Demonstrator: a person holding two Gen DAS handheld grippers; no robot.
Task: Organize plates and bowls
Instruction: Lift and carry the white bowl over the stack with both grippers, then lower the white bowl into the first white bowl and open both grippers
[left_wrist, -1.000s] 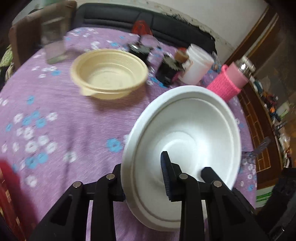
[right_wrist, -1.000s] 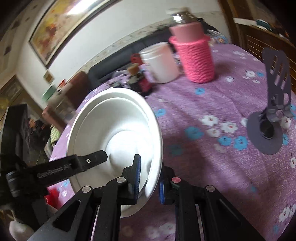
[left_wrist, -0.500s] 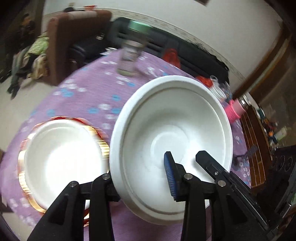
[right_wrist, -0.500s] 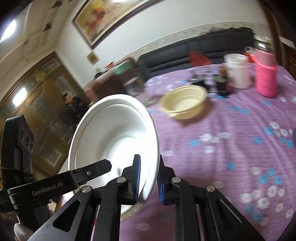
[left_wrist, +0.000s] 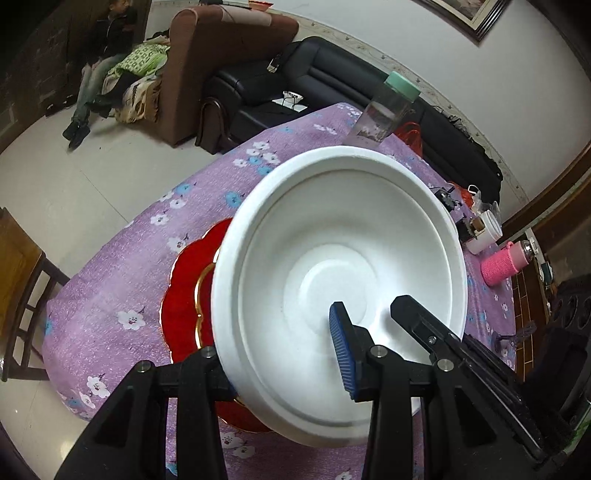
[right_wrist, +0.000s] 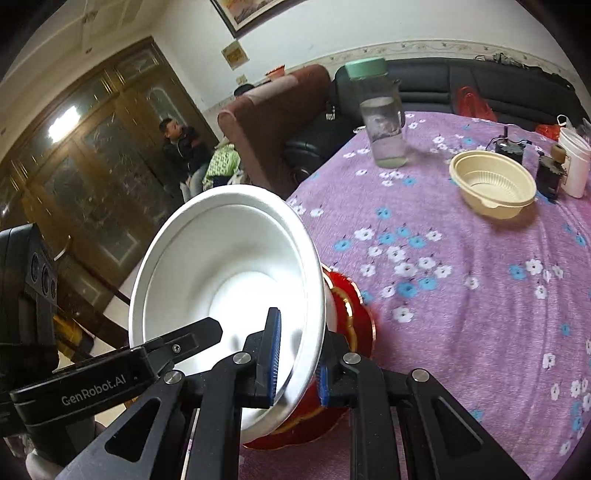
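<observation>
A white bowl (left_wrist: 332, 280) hangs tilted over a red, gold-rimmed plate (left_wrist: 184, 306) near the table's edge. My right gripper (right_wrist: 297, 369) is shut on the near rim of the white bowl (right_wrist: 229, 266), one blue pad inside and one outside. My left gripper (left_wrist: 280, 347) straddles the opposite rim and its jaws are opening. Its blue pad (left_wrist: 341, 350) stands off the inner wall, and its other finger is hidden behind the bowl. The red plate (right_wrist: 351, 306) peeks out below the bowl in the right wrist view. Whatever lies on the plate is covered.
A beige bowl (right_wrist: 493, 188), a clear bottle with a green lid (right_wrist: 384, 122), a white cup (right_wrist: 574, 162) and a pink-wrapped bottle (left_wrist: 502, 266) stand farther back on the purple flowered cloth. A wooden chair (left_wrist: 18, 295) is beside the table. A person (left_wrist: 107, 55) sits by the sofa.
Both grippers carried the white bowl across the table from beside the beige bowl to above the red plate. A white bowl seen on that plate is now covered. The left jaws have widened.
</observation>
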